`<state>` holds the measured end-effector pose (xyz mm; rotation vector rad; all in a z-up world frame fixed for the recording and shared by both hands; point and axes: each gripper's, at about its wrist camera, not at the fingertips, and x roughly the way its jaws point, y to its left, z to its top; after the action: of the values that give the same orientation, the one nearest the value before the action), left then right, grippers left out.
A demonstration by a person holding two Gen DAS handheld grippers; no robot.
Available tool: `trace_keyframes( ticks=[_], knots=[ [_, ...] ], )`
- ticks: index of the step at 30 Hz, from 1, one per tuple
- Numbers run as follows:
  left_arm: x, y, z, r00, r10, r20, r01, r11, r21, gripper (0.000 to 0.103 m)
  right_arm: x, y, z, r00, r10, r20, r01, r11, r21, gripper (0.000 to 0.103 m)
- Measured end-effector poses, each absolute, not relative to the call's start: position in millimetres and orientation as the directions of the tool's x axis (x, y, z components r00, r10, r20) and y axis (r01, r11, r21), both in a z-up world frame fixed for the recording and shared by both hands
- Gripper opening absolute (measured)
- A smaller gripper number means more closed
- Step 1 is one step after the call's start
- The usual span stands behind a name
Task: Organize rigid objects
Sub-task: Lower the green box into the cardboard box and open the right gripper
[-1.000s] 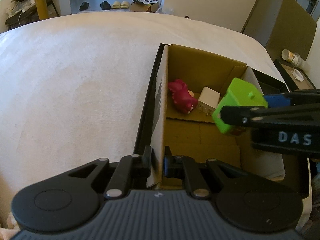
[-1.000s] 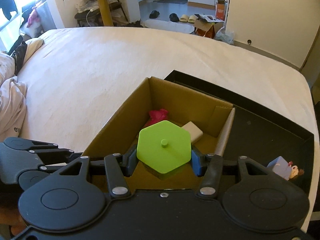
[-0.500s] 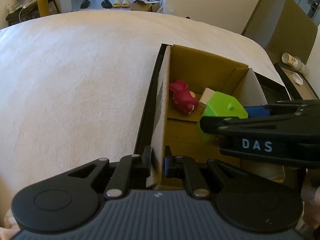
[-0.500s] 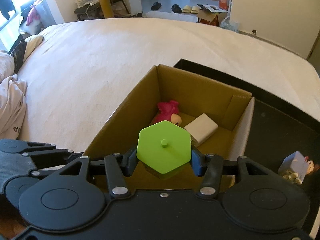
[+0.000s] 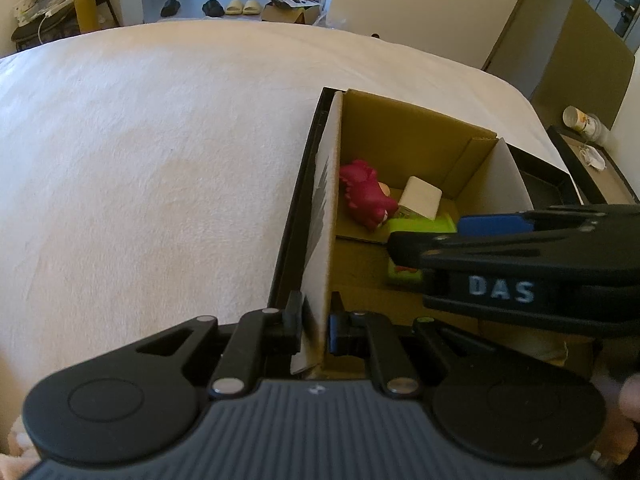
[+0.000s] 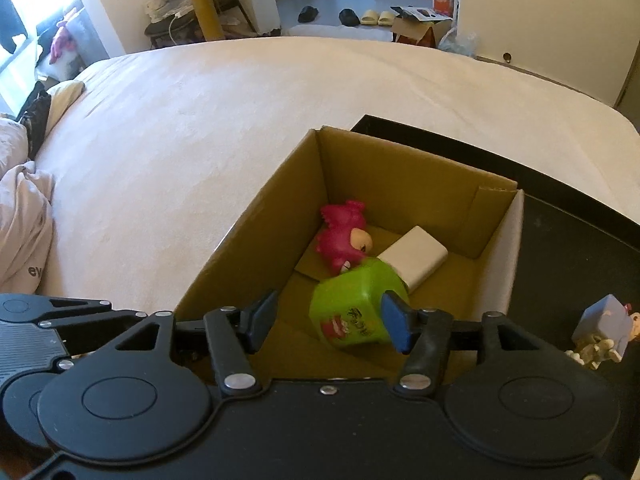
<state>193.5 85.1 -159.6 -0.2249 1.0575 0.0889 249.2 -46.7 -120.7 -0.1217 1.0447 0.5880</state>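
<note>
An open cardboard box (image 6: 248,248) stands on a black tray (image 6: 560,248) on the white bed. My left gripper (image 5: 316,320) is shut on the box's near left wall (image 5: 320,208). Inside lie a red toy figure (image 6: 344,240), a white block (image 6: 414,256) and a green hexagonal container (image 6: 352,308), tipped on its side with its printed label up. My right gripper (image 6: 330,316) hangs over the box with its jaws opening. The green container is between them, clear of the left pad. From the left wrist view, the right gripper hides most of the green container (image 5: 420,226).
A small blue-grey figurine (image 6: 604,328) lies on the tray to the right of the box. Crumpled bedding (image 6: 24,220) sits at the left edge of the bed. A hand shows at the lower right (image 5: 628,396). Cardboard sheets and a tray with a cup stand beyond the bed's right side.
The right gripper came down over the box and its jaws spread. The green container left its grip and tipped onto its side in the box. The left gripper stayed on the wall.
</note>
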Motion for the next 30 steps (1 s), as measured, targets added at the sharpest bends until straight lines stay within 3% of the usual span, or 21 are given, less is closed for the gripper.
trace_keyframes(
  ticks=[30],
  knots=[
    [195,64,-153,0.484,0.049,-0.874,-0.171,0.985,-0.039,0.010,226,-117,-83,0.463,0.379,-0.801,-0.521,0.848,0.100,0.058]
  ],
)
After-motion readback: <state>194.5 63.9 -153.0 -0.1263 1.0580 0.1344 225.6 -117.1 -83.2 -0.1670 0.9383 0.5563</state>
